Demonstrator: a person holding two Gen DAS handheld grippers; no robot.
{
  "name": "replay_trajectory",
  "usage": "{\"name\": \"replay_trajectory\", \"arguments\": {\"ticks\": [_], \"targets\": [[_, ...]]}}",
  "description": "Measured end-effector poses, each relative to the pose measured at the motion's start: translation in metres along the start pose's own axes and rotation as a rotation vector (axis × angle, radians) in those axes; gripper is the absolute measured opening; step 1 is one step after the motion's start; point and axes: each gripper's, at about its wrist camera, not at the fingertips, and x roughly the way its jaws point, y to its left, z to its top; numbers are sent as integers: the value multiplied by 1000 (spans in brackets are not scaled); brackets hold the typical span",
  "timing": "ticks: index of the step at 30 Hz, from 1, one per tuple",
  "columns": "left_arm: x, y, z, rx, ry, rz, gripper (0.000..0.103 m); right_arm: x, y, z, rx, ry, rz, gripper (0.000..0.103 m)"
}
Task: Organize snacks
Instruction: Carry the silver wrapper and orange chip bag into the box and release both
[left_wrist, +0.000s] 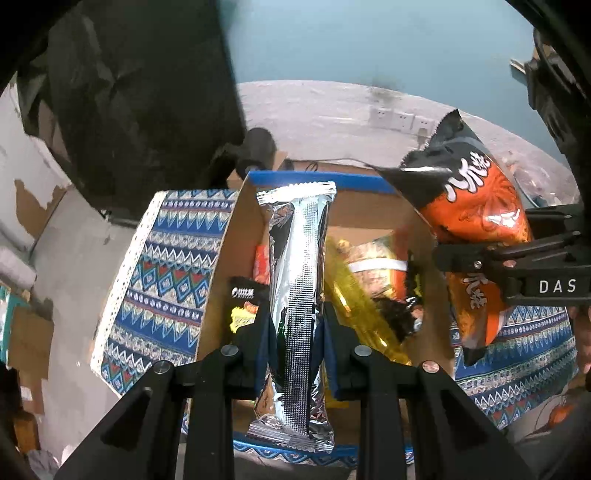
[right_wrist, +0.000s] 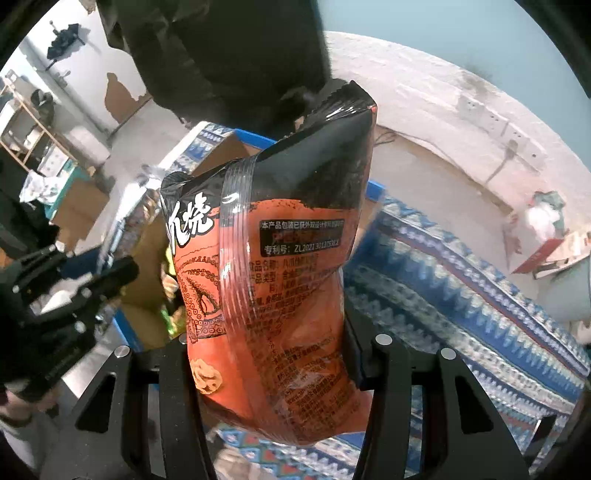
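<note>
Both packs look light, crinkly and slippery: the left claw (left_wrist: 295, 328) is clamped mid-length on the silver foil bar (left_wrist: 297, 295), the right claw (right_wrist: 266, 354) on the puffy orange snack bag (right_wrist: 273, 280), both above the cardboard box (left_wrist: 221, 251), so gripping the middle should suit.

In front of me is a wall (left_wrist: 369, 44) painted blue-green on top and rough pale grey below, with a dark smudge where the two colours meet. A row of white sockets (left_wrist: 397, 119) sits low on the grey part. The floor (left_wrist: 74, 240) is grey. On my left, a white wall (right_wrist: 92, 48) has paint peeling off in brown patches. A wooden shelf (right_wrist: 26, 122) stands there too. Cardboard boxes (left_wrist: 29, 332) sit on the floor.
</note>
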Motion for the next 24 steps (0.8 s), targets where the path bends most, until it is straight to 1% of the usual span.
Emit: {"name": "replay_trajectory", "arguments": {"ticks": [3, 8, 10, 12, 13, 15, 17, 19, 20, 24], "targets": [[6, 8, -3, -28, 21, -1, 25, 10, 13, 5, -10, 8, 0, 50], [15, 16, -5, -59, 55, 1, 26, 27, 25, 13, -2, 30, 26, 50], [16, 14, -4, -53, 62, 11, 34, 32, 27, 17, 3, 42, 36, 50], [16, 11, -4, -42, 59, 32, 58, 36, 31, 19, 9, 50, 44, 51], [15, 11, -3, -38, 54, 42, 61, 37, 30, 19, 19, 49, 53, 53], [12, 11, -3, -29, 47, 57, 61, 37, 30, 20, 28, 53, 66, 58], [9, 13, -3, -33, 48, 62, 62, 33, 30, 20, 24, 44, 82, 66], [4, 15, -3, -41, 44, 67, 65, 26, 30, 20, 17, 26, 86, 71], [1, 16, -2, -46, 38, 71, 69, 21, 31, 20, 13, 17, 84, 71], [-12, 14, -1, -44, 13, 65, 72, 3, 27, 17, 14, -13, 75, 73]]}}
